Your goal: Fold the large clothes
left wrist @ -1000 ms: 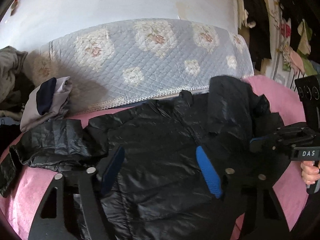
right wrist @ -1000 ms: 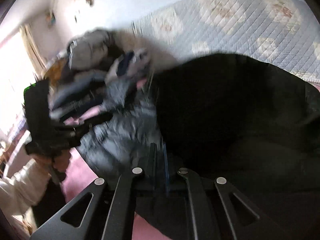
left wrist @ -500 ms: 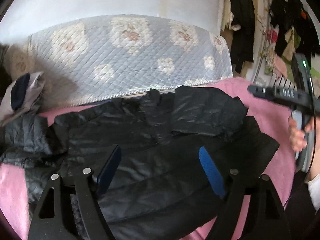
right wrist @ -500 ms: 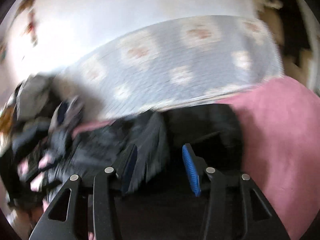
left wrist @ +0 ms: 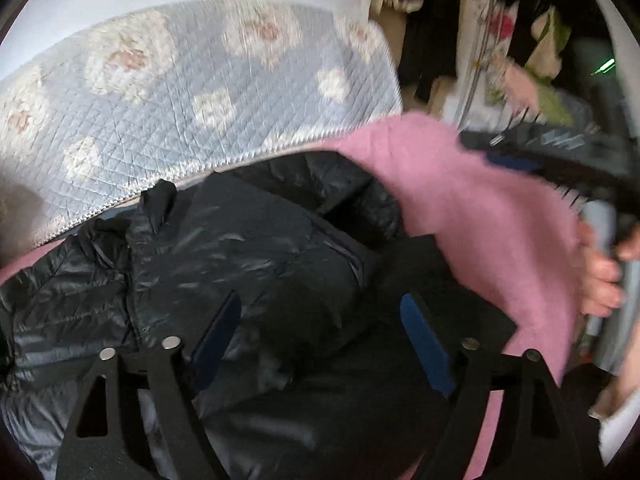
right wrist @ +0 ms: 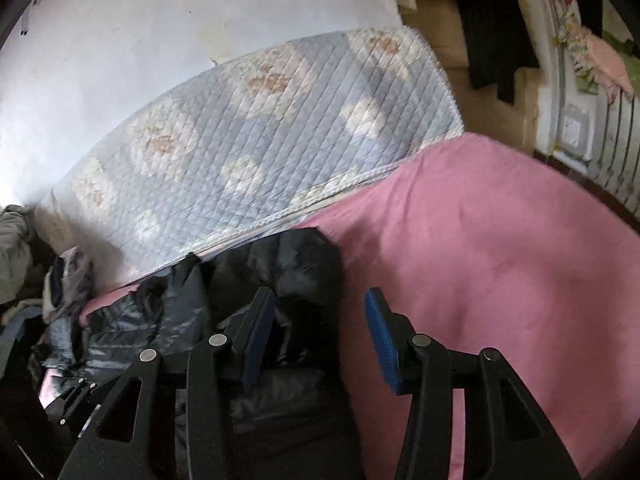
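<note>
We see the black puffer jacket point(left wrist: 248, 264) spread on the pink bed point(right wrist: 500, 248), left hand-held gripper point(left wrist: 320, 324) jaws just widening over it, gripping nothing, right hand-held gripper point(right wrist: 320, 328) jaws just parted, empty.

black jacket point(left wrist: 248, 264) cut off at lower-left edge; right gripper point(left wrist: 560, 168) motion-blurred; hanging clothes point(left wrist: 520, 20) unreadable.

Left tongs point(left wrist: 320, 336) tilt downward, jaws wide and just been opening, empty. Right tongs point(right wrist: 320, 340) tilt downward, jaws apart, empty; a hand point(left wrist: 602, 276) grips their handle.
</note>
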Motion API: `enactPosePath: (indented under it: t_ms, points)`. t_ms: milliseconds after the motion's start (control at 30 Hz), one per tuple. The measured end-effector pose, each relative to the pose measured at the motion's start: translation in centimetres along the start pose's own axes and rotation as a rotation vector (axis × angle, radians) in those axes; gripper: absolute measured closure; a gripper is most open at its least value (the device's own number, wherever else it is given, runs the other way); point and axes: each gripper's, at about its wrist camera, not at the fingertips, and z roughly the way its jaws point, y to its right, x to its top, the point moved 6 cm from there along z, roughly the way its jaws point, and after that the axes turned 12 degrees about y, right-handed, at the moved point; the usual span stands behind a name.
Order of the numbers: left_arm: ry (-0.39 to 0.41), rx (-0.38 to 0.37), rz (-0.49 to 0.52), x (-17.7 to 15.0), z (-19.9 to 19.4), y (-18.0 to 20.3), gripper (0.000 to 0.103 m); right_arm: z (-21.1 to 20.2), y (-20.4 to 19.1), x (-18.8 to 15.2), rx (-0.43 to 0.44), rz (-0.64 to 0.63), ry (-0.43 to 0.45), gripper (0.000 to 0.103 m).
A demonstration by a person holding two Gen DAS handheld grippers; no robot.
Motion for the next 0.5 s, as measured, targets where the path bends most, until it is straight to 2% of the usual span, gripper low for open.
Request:
enactPosePath:
  t_ms: [133, 233, 300, 333, 367, 500]
  points:
    - [-0.191, 0.067, 0.031, -1.3, 4.3, -0.6, 0.014, 0.6, 1.4, -0.3, -0.009, 0.036, -0.028, 0.050]
    - [-0.190, 0.166, 0.058, -0.6, 4.6, -3.0, 0.016, 1.3, 1.8, -0.6, -0.011, 0.066, -0.054, 0.050]
    - [-0.152, 0.199, 0.031, 0.3, 3.8, -5.4, 0.046, 1.7, 1.4, -0.6, 0.012, 0.074, -0.063, 0.050]
    - [-0.155, 0.206, -0.002, 0.5, 3.6, -6.8, 0.081, 1.9, 1.2, -0.8, 0.020, 0.069, -0.067, 0.050]
    - [-0.156, 0.213, -0.040, 0.7, 3.2, -8.2, 0.091, 2.1, 0.8, -1.0, 0.027, 0.062, -0.072, 0.050]
    - [-0.048, 0.328, -0.177, 2.4, -0.1, -14.7, 0.094, 2.8, -0.6, -1.8, 0.032, 0.028, -0.094, 0.050]
